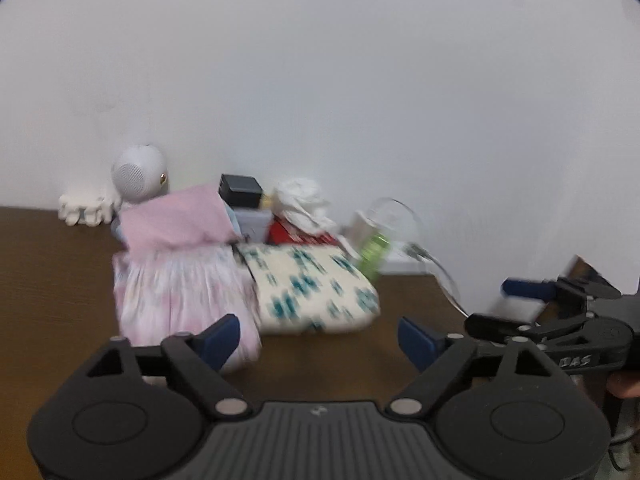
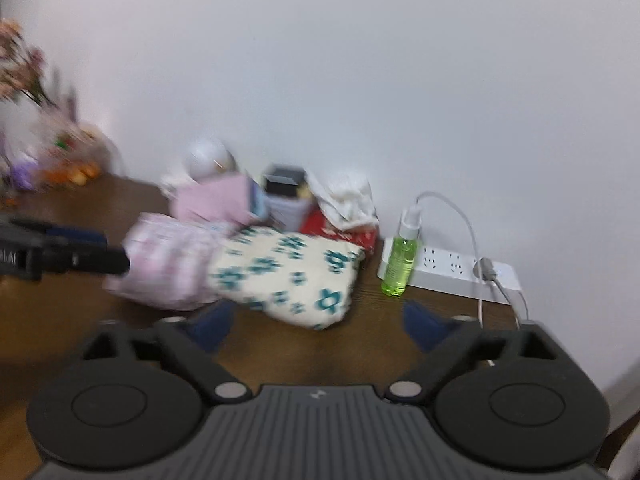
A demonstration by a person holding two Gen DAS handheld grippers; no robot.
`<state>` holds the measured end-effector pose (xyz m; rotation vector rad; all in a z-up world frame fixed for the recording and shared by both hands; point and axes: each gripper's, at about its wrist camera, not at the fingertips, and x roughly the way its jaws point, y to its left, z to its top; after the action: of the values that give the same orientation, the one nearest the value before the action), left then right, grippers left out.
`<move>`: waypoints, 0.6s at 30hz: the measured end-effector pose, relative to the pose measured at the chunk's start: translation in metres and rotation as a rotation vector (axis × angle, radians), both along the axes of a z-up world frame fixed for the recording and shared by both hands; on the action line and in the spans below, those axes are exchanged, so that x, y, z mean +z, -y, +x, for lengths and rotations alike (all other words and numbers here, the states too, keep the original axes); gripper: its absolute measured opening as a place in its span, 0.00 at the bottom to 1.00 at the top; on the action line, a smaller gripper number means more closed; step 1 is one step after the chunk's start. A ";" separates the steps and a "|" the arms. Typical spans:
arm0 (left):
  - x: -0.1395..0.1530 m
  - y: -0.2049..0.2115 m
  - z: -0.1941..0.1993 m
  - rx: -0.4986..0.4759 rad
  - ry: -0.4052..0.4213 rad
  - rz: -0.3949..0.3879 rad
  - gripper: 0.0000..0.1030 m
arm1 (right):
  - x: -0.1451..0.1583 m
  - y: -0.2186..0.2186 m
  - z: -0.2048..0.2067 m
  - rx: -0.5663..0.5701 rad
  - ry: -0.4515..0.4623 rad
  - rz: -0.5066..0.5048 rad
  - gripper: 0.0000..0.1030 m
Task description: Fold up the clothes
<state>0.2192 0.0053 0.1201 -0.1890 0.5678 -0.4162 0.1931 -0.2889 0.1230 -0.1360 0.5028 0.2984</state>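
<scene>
A folded cream garment with teal print (image 1: 316,288) (image 2: 288,276) lies on the brown table next to a folded pink striped garment (image 1: 184,292) (image 2: 168,264). A folded plain pink cloth (image 1: 176,220) (image 2: 212,200) rests behind and on top of the striped one. My left gripper (image 1: 320,340) is open and empty just in front of both piles; it also shows at the left of the right wrist view (image 2: 104,250). My right gripper (image 2: 316,324) is open and empty in front of the cream garment; it shows at the right of the left wrist view (image 1: 492,304).
Against the white wall stand a round white speaker (image 1: 140,172), a black box (image 1: 240,190), a red box (image 2: 340,232) with crumpled white cloth (image 2: 348,196), a green spray bottle (image 2: 400,256), a white power strip (image 2: 452,270) with cable, and flowers (image 2: 24,68) at far left.
</scene>
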 end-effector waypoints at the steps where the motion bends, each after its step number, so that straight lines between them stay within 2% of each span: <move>1: 0.000 -0.004 -0.025 0.010 0.006 0.005 0.87 | 0.002 -0.001 -0.025 0.004 0.019 0.015 1.00; 3: -0.007 -0.015 -0.075 0.066 0.038 0.020 1.00 | 0.003 -0.003 -0.071 0.009 0.041 0.049 1.00; 6: -0.026 -0.031 -0.139 0.195 0.070 0.041 1.00 | -0.014 -0.007 -0.128 -0.033 0.009 0.145 1.00; 10: -0.058 -0.046 -0.195 0.342 0.022 0.104 1.00 | -0.049 -0.020 -0.178 -0.117 -0.049 0.209 1.00; 12: -0.074 -0.046 -0.208 0.367 -0.009 0.169 1.00 | -0.067 -0.030 -0.190 -0.185 -0.063 0.214 1.00; 15: -0.093 -0.037 -0.213 0.364 -0.025 0.284 1.00 | -0.092 -0.051 -0.193 -0.251 -0.088 0.168 1.00; 18: -0.105 -0.030 -0.208 0.369 -0.065 0.311 1.00 | -0.107 -0.066 -0.192 -0.315 -0.067 0.120 1.00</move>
<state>0.0109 0.0355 0.0150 -0.0062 0.6388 0.0385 0.0010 -0.2227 0.0162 0.0700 0.5630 0.0245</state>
